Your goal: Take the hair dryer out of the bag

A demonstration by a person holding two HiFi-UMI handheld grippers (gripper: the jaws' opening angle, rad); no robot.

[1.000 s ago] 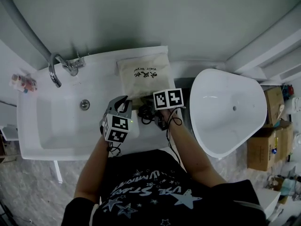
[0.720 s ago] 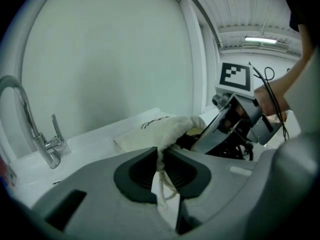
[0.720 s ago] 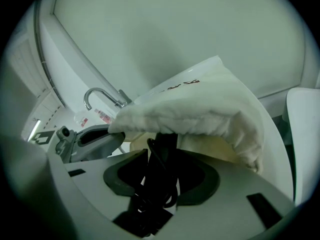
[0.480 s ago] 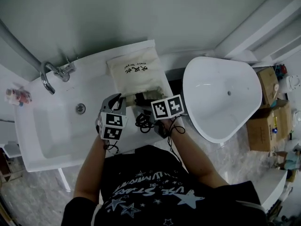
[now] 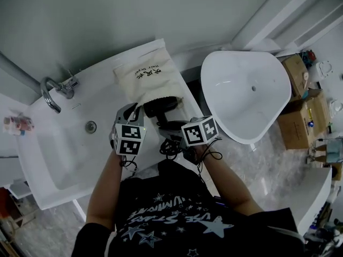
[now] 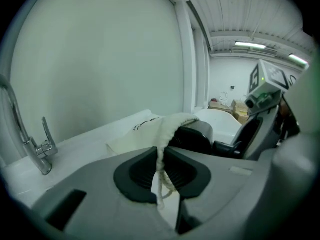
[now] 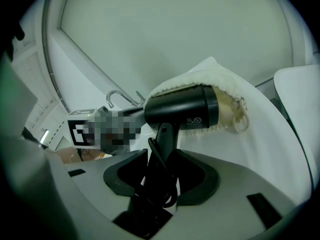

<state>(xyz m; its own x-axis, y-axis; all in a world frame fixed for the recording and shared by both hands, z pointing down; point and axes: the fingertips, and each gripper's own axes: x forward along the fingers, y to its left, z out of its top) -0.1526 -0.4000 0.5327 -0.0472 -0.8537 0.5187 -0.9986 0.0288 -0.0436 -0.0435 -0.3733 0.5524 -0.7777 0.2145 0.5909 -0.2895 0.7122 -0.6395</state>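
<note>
- Since a second ago, your right gripper (image 5: 177,134) has drawn back toward you, and the dryer (image 5: 159,107) has come with it. Then only the handle and cord showed at the mouth of the bag (image 5: 146,79); now most of the black barrel is out.
- Your left gripper (image 5: 134,113) has kept its place at the bag's mouth.
- The right fingers (image 7: 196,176) pinch the dryer's handle from both sides, with the barrel lying crosswise above them.
- The cord (image 7: 159,196) hangs in loops between those fingers, below the handle.
- The left fingers (image 6: 137,173) are pressed together on the bag's hem and drawstring, which hangs down between them.
- The far end of the barrel sits inside the bag's open mouth; the near end is clear of the cloth.
- The bag lies flat on the white worktop (image 5: 102,92), its printed side up and its mouth toward you.
- On your left are the basin (image 5: 59,154) and faucet (image 5: 52,90).
- On your right stands a white tub (image 5: 236,68), with boxes (image 5: 300,111) beyond it.
</note>
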